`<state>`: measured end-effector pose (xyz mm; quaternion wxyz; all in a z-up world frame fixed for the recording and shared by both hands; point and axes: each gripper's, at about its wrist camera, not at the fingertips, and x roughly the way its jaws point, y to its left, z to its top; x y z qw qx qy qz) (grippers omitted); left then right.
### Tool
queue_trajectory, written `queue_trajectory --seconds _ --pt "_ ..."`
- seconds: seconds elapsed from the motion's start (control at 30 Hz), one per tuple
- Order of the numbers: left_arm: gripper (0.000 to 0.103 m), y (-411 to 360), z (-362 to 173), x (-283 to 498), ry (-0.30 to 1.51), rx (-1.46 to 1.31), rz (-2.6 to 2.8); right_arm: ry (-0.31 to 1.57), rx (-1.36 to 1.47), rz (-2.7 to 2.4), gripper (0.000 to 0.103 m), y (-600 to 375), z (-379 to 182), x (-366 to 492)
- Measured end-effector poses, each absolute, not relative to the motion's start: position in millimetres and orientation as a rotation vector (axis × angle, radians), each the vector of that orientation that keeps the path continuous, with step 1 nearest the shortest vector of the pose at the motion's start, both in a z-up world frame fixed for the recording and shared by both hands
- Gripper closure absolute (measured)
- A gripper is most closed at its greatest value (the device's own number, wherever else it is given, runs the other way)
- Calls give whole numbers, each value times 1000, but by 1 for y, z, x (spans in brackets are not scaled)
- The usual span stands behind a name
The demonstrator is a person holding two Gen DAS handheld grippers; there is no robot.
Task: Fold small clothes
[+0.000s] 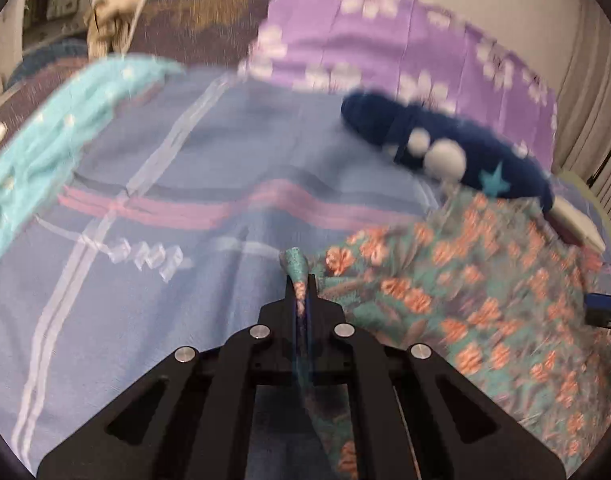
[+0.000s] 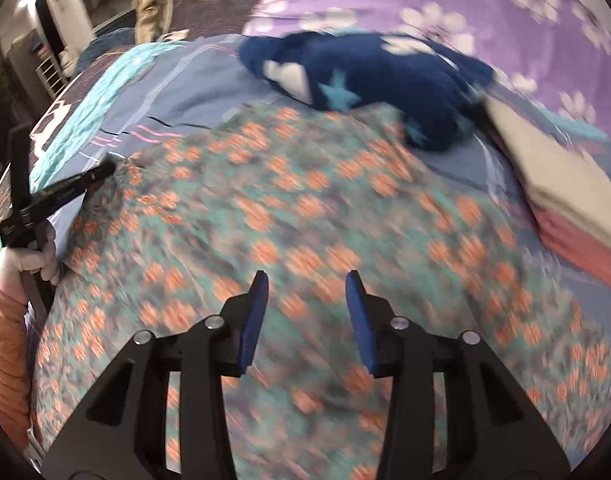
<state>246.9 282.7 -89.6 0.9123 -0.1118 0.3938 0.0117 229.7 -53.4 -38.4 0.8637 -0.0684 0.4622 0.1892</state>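
1. Pinching a corner of the teal cloth garment with orange flowers (image 1: pixel 465 304), the left hand-held gripper (image 1: pixel 301 292) had its jaws pressed together on the fabric.
2. The garment lay spread on the blue striped bedsheet (image 1: pixel 185 160).
3. The right hand-held gripper (image 2: pixel 307 280) hovered spread above it, gripping nothing.
4. A dark blue fleece garment with stars (image 2: pixel 385 76) lay beyond.

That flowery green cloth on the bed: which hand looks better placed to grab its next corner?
The right. Its claw hangs open and empty over the flowery green cloth, free to pinch a corner. The left claw is already shut on an edge of that cloth, so it is busy.
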Motion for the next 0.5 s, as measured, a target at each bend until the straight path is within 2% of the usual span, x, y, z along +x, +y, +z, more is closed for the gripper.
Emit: queue_trajectory --seconds 0.07,0.17,0.3,0.43,0.5 --pt "96 287 -82 244 788 -253 34 973 -110 372 62 -75 -44 218" --pt "84 292 -56 229 717 -262 86 969 -70 338 62 -106 -51 200" --pt "81 268 -28 195 691 -202 -33 994 12 265 62 -160 -63 182" --pt "75 223 -44 172 789 -113 -174 996 136 291 64 -185 -68 181" --pt "75 203 -74 170 896 1 -138 975 162 325 62 -183 -65 183"
